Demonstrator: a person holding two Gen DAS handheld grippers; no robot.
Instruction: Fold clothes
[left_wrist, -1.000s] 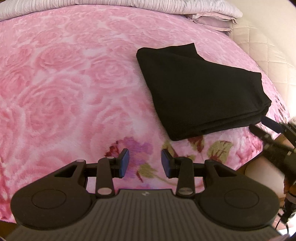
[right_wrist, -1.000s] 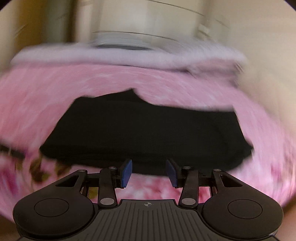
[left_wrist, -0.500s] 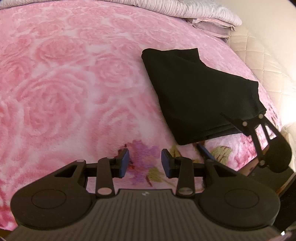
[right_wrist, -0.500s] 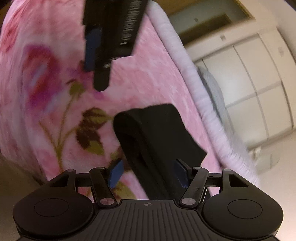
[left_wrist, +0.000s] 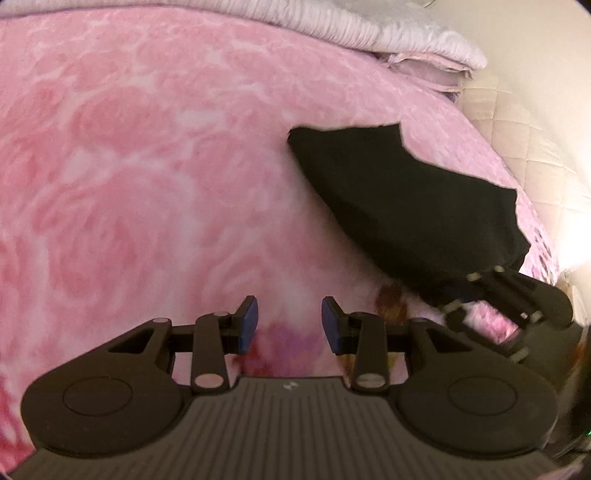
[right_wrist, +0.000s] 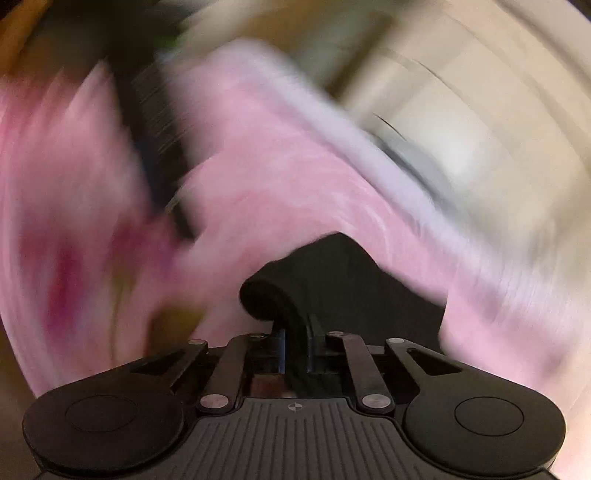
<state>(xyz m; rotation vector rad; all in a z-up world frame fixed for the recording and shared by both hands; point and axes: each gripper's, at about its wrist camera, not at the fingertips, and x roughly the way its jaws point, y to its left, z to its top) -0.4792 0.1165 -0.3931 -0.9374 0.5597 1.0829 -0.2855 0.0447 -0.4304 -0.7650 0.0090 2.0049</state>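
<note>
A folded black garment (left_wrist: 406, 206) lies on the pink rose-patterned blanket (left_wrist: 147, 166), right of centre in the left wrist view. My left gripper (left_wrist: 290, 325) hovers open over the blanket to the garment's near left, with nothing between its blue pads. My right gripper (left_wrist: 461, 291) reaches in from the lower right at the garment's near right corner. In the blurred right wrist view, the right gripper (right_wrist: 297, 350) has its jaws closing on the folded black garment (right_wrist: 332, 280), and a rolled edge of the cloth runs between the pads.
Folded pale grey and lilac bedding (left_wrist: 369, 33) lies along the far edge of the bed. A cream quilted surface (left_wrist: 524, 122) borders the bed on the right. Cream cupboard doors (right_wrist: 480, 129) show blurred beyond the bed in the right wrist view.
The right gripper swung in to the garment's near corner and closed from wide open onto the cloth. The left gripper drifted a little over the blanket and stayed open.
</note>
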